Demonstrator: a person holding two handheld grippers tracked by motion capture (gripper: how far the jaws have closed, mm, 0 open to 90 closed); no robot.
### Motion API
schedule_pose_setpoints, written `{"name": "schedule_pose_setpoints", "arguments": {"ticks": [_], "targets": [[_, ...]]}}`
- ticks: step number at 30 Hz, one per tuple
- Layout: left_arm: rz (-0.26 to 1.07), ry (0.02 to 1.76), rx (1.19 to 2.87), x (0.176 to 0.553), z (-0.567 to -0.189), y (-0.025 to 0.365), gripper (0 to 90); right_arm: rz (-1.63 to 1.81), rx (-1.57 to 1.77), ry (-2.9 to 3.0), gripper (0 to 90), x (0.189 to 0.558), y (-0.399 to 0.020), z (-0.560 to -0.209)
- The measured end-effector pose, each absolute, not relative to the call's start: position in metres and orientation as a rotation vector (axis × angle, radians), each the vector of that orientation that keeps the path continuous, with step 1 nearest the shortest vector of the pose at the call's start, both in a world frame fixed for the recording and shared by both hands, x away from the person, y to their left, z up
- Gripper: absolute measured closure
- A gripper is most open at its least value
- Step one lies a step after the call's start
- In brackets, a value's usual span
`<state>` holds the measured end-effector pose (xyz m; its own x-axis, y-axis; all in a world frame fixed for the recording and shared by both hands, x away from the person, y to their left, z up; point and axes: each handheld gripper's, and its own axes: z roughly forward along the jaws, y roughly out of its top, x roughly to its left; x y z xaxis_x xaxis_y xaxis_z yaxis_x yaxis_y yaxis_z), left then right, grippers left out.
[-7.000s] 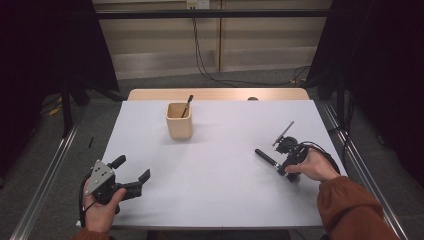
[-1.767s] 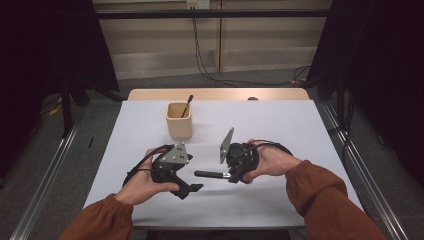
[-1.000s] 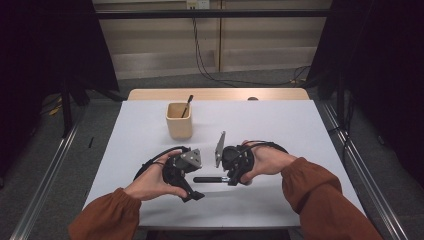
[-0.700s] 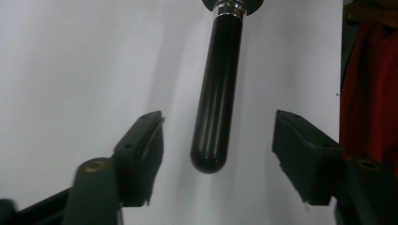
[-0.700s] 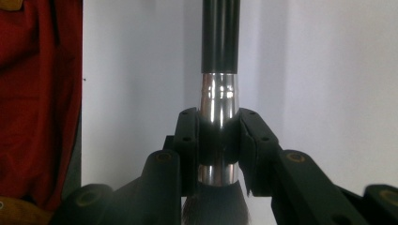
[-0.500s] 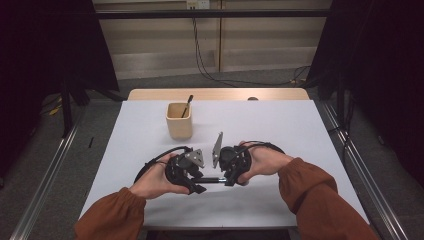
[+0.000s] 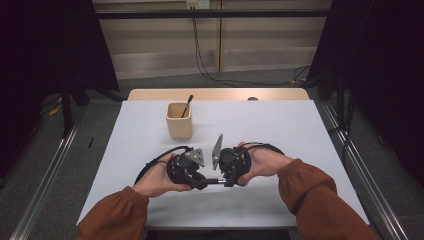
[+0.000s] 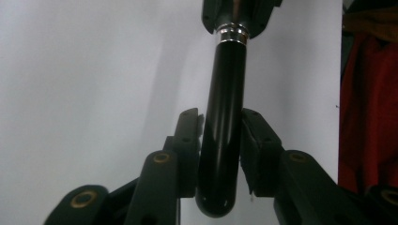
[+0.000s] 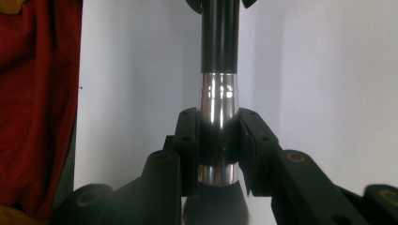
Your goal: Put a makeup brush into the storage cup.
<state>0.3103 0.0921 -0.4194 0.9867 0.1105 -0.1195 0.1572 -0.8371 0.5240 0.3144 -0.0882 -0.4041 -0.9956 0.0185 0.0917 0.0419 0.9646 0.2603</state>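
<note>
Brush (image 9: 218,84) bristle end cut off by frame edge, btm.

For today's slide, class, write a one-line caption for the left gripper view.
Left gripper, jaws just closing, takes a makeup brush's black handle above the white table.

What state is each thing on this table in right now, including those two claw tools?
Brush: held level above the table between both grippers.
Right gripper: shut on the brush's silver collar.
Left gripper: jaws have just been closing, around the black handle end.
Wooden cup: upright, a stick leaning inside.
Table: white top, bare here.
</note>
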Motion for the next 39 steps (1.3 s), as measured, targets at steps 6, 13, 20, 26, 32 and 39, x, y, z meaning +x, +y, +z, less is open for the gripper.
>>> {"name": "schedule_pose_setpoints", "arguments": {"ticks": [6,13,20,26,32,39], "targets": [[-0.113,0.136,2.581,0.307,-0.42,0.09,73.5,-0.414,-0.022,-3.036,71.1,0.313,-0.09,-0.406],[-0.139,0.134,2.565,0.306,-0.42,0.09,74.4,-0.448,-0.003,-3.04,70.5,0.312,-0.094,-0.405],[-0.075,0.152,2.549,0.304,-0.418,0.09,74.6,-0.512,-0.051,-3.025,63.1,0.315,-0.099,-0.405],[-0.088,0.192,2.542,0.307,-0.42,0.095,74.6,-0.548,-0.07,-3.035,47.6,0.315,-0.1,-0.404],[-0.125,0.204,2.524,0.305,-0.425,0.101,74.6,-0.592,-0.106,-3.042,33.9,0.315,-0.103,-0.403],[-0.119,0.255,2.497,0.306,-0.424,0.113,74.5,-0.647,-0.17,-3.029,23.7,0.316,-0.114,-0.405]]}}
